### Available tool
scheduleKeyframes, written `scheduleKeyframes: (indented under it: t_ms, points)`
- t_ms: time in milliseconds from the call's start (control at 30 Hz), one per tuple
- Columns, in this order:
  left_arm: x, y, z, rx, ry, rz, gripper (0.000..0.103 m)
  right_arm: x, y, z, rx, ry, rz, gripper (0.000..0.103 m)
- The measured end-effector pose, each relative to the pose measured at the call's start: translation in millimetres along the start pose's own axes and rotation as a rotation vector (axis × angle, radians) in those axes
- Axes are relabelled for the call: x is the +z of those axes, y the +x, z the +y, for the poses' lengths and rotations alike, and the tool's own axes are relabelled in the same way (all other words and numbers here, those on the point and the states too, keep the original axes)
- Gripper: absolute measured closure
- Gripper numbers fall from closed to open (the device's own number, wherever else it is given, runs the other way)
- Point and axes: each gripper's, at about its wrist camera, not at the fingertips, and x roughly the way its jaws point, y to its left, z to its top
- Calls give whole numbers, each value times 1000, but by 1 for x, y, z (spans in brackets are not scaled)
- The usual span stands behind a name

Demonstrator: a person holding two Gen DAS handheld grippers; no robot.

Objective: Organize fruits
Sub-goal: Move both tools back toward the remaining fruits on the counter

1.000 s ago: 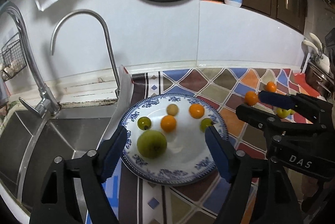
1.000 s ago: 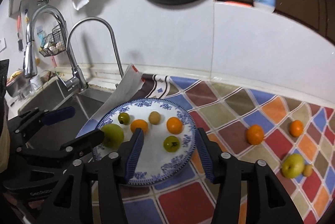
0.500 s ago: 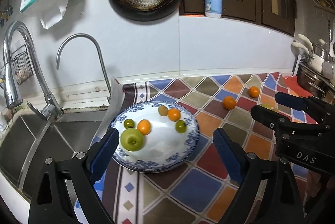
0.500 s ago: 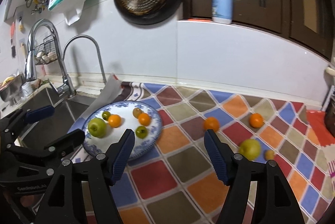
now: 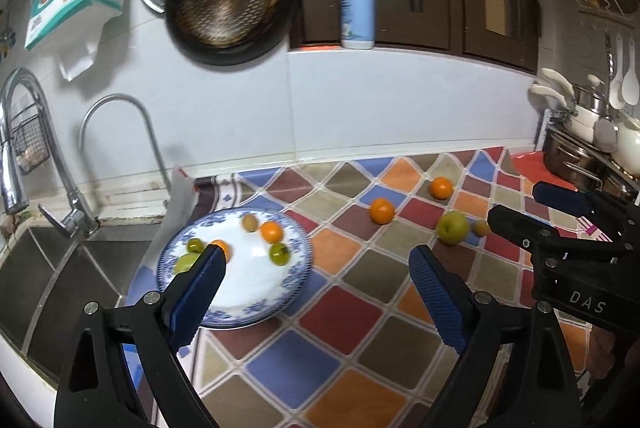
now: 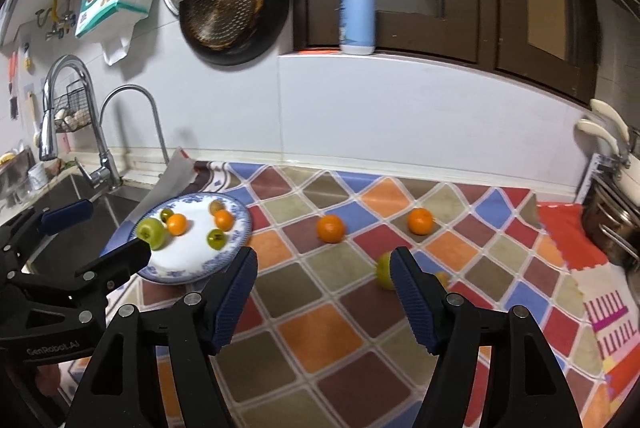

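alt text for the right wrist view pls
An open, empty right hand-held gripper hovers over a colourful diamond-patterned countertop mat, where two oranges lie loose. To the left, a blue-and-white plate holds six small fruits beside a steel sink.

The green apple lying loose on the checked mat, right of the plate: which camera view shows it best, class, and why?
The left wrist view. There the green apple lies fully visible on the checked mat, a small yellow fruit beside it. In the right wrist view, a finger of the right gripper hides most of it.
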Motion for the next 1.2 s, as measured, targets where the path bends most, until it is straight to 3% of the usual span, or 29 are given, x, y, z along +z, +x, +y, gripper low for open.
scheduleKeyframes:
  t_ms: [567,1200]
  points:
    - [14,27,-82,-90,135,-48,6,-11,-2,-83,-60,12,7,34]
    - [14,128,-129,-274,293,85,7,-25,75,-131,-42,-4,140,35]
